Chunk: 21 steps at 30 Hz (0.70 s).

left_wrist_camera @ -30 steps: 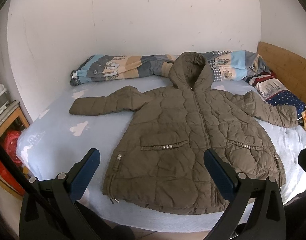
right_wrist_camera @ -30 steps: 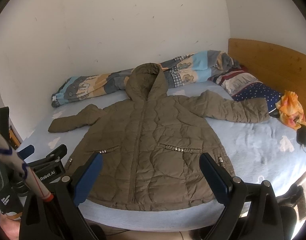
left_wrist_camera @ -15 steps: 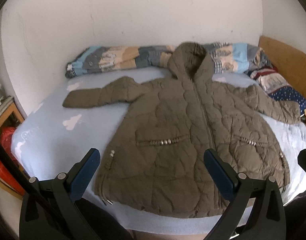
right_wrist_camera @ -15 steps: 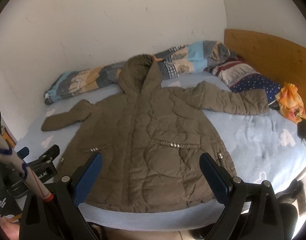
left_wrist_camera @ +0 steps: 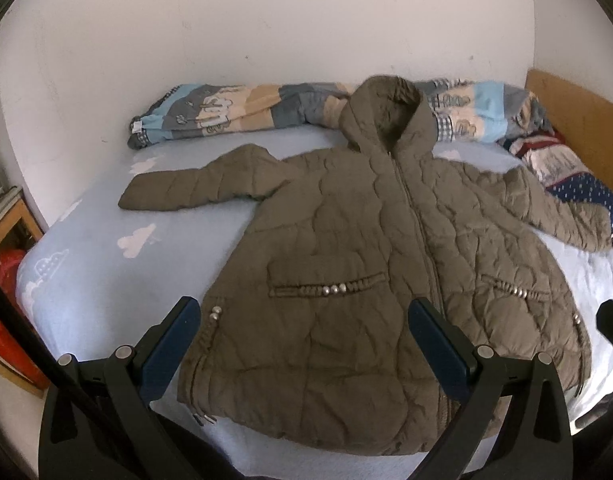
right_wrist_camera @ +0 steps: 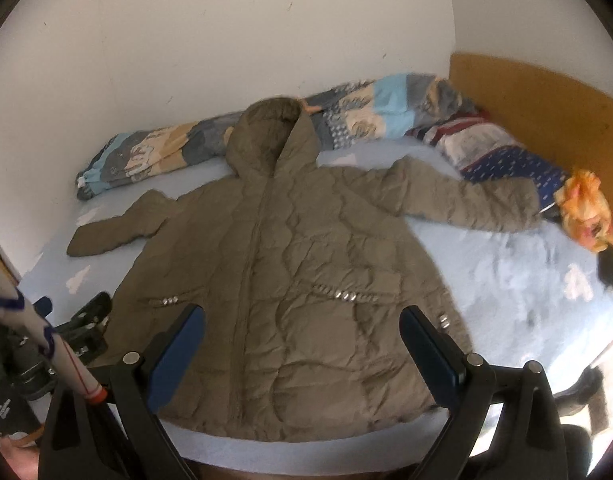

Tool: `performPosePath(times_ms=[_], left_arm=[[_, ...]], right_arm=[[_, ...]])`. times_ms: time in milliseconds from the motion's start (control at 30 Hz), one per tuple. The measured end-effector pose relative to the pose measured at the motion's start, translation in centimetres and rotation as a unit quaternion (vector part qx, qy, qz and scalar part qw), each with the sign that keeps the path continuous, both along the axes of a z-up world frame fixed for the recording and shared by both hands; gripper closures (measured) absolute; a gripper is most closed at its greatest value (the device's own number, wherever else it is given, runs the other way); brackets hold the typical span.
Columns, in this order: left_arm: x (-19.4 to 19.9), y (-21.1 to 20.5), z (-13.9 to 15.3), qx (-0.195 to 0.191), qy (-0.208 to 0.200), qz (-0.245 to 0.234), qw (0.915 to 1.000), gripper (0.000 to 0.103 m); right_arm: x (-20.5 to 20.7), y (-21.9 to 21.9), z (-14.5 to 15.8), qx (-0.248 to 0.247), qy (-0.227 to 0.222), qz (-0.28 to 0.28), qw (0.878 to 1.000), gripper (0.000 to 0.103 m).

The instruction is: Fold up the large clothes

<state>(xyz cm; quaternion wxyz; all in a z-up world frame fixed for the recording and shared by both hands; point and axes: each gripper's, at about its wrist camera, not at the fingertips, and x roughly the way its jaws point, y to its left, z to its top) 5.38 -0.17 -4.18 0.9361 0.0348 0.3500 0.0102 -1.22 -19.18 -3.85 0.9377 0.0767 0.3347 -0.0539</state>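
Observation:
An olive quilted hooded jacket (left_wrist_camera: 370,264) (right_wrist_camera: 290,276) lies flat and zipped on the pale blue bed sheet (left_wrist_camera: 106,272) (right_wrist_camera: 518,280), both sleeves spread out, hood toward the wall. My left gripper (left_wrist_camera: 304,322) hangs open above the jacket's lower left part, its blue pads wide apart with nothing between them. Over the hem stands my right gripper (right_wrist_camera: 302,330), also open and empty. In the right wrist view the left gripper (right_wrist_camera: 80,320) shows at the left edge.
A rolled patterned blanket (left_wrist_camera: 234,110) (right_wrist_camera: 346,118) lies along the wall behind the hood. Pillows (right_wrist_camera: 502,156) and an orange cloth (right_wrist_camera: 586,208) sit by the wooden headboard (right_wrist_camera: 538,96). A dark device (right_wrist_camera: 608,270) lies on the sheet. A wooden shelf (left_wrist_camera: 10,224) stands left of the bed.
Both grippers have moved forward and lower toward the jacket, which now fills more of each view. Their fingers have stayed open. The jacket has not moved.

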Motion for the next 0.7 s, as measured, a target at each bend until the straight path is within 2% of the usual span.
performPosePath(times_ms=[167,367,533,633,700], left_arm=[[0.9,-1.0,0.0,0.011,-0.004,-0.005,0.9999,0.0],[5.1,-2.7,2.7,0.013,-0.037,-0.014,0.9991,0.0],[12.4,-6.8,3.2,0.023,-0.039,-0.04,0.9982,0.0],[15.2,-8.1,1.3,0.024,-0.047,-0.06,0.9968,0.0],[16.3,-8.1,-0.6,0.044,-0.038,-0.054,0.9969,0.0]], right_arm=[[0.9,-1.1,-1.3,0.021,0.017,0.0,1.0,0.004],[3.4,-6.1,-0.4,0.049,0.014,-0.035,0.998,0.004],[6.9,-13.5,0.3,0.082,0.008,-0.08,0.993,0.004],[9.3,-20.3,-0.6,0.11,-0.002,-0.117,0.987,0.004],[10.8,-25.8,-2.2,0.119,0.013,-0.161,0.98,0.005]])
